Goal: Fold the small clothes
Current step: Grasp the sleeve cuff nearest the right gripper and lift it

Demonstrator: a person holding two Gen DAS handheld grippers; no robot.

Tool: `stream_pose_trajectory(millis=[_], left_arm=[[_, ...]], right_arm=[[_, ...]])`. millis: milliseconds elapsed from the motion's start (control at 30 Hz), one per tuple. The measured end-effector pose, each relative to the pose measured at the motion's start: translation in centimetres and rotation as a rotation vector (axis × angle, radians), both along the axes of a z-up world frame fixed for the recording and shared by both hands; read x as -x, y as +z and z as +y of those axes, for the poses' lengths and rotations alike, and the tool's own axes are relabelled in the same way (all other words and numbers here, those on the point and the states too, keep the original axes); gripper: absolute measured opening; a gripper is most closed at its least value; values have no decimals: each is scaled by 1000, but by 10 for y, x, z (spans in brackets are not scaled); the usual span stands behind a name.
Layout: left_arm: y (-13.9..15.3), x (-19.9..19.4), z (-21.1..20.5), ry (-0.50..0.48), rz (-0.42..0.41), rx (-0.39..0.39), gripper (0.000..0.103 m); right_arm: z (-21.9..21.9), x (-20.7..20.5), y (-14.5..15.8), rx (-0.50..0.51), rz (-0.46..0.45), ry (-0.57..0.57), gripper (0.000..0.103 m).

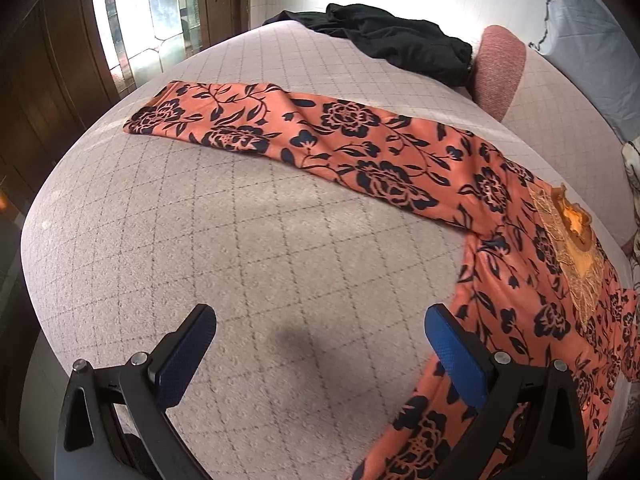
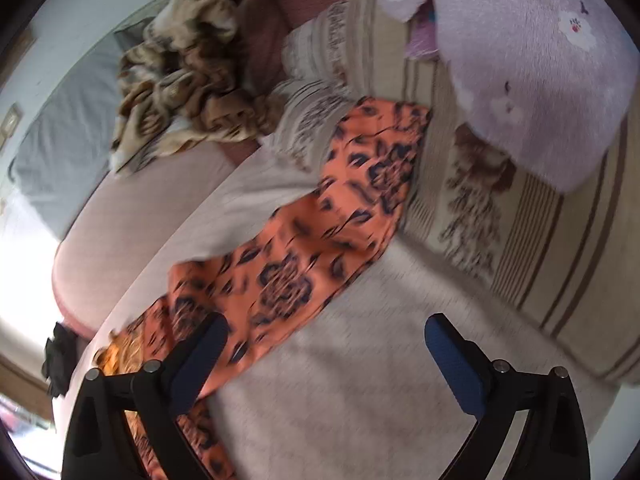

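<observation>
An orange garment with a dark floral print (image 1: 360,148) lies spread on the quilted bed cover (image 1: 200,240). One long sleeve stretches to the far left; the body with a gold lace neckline (image 1: 572,240) lies at the right. My left gripper (image 1: 320,332) is open and empty above the bare cover, its right finger over the garment's lower edge. In the right wrist view the other sleeve (image 2: 320,232) runs up toward the pillows. My right gripper (image 2: 326,340) is open and empty, its left finger over the sleeve.
A black garment (image 1: 392,40) lies at the far side of the bed by a pink cushion (image 1: 500,68). A striped beige blanket (image 2: 520,208), a lilac flowered pillow (image 2: 532,60) and a crumpled brown patterned blanket (image 2: 188,68) lie near the sleeve's end.
</observation>
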State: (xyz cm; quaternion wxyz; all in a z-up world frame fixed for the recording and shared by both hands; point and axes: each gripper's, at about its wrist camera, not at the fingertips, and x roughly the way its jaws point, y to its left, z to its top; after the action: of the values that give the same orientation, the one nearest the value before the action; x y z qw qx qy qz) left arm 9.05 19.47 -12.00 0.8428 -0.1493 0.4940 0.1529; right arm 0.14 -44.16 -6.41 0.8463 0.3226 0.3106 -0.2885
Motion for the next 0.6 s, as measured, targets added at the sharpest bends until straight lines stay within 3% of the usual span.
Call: stream_pose_trajectory(millis=[100, 200, 300, 400, 433, 467, 600], left_arm=[[-8, -7, 16, 45, 3, -33, 103], [-18, -13, 24, 69, 11, -50, 103], [-31, -19, 28, 76, 34, -61, 103], [-34, -20, 20, 45, 33, -135, 103], [-33, -20, 20, 36, 27, -143, 103], [-33, -20, 21, 29, 20, -140, 103], [-32, -16, 29, 30, -4, -127, 103]], right_arm=[[-57, -26, 5, 27, -4, -82, 95], [-86, -51, 3, 33, 20, -146, 94], [-103, -66, -12, 4, 74, -243, 83], [-104, -76, -16, 43, 113, -301, 71], [-106, -79, -17, 42, 118, -302, 44], [-110, -85, -17, 36, 136, -287, 5], [-84, -96, 9, 135, 135, -210, 5]])
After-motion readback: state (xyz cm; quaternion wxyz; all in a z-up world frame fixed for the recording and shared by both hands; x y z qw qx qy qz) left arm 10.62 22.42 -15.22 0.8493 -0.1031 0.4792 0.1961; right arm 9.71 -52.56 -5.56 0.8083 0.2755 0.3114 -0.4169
